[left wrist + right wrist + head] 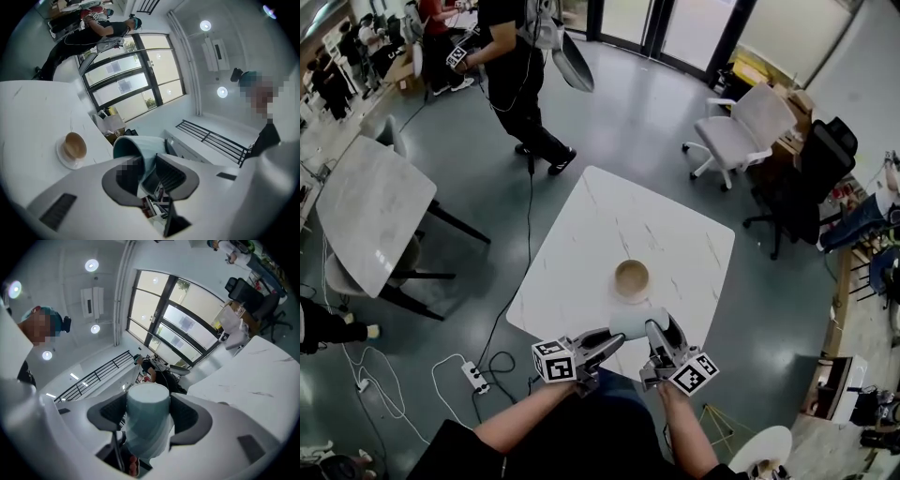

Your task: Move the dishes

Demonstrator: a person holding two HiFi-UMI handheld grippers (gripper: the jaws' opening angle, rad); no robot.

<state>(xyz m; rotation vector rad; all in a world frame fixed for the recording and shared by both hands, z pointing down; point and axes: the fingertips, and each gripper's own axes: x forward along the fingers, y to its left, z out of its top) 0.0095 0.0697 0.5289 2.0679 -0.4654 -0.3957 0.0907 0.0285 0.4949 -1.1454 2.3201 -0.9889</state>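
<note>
A pale teal cup [634, 322] hangs between my two grippers over the near edge of the white table [609, 220]. My right gripper [662, 332] is shut on the cup's body; in the right gripper view the cup [148, 401] stands bottom outward with both pads pressed on its sides. My left gripper [615, 341] holds the same cup [137, 149] at the rim, one jaw inside the mouth and one outside. A brown bowl [631, 277] sits on a white saucer mid-table, also in the left gripper view as the bowl [75, 146].
A standing person [520, 80] holds a pan beyond the table. A white office chair [741, 122] and a black chair [811, 169] stand at the far right, a grey table [370, 206] at the left. A power strip [475, 377] with cables lies on the floor.
</note>
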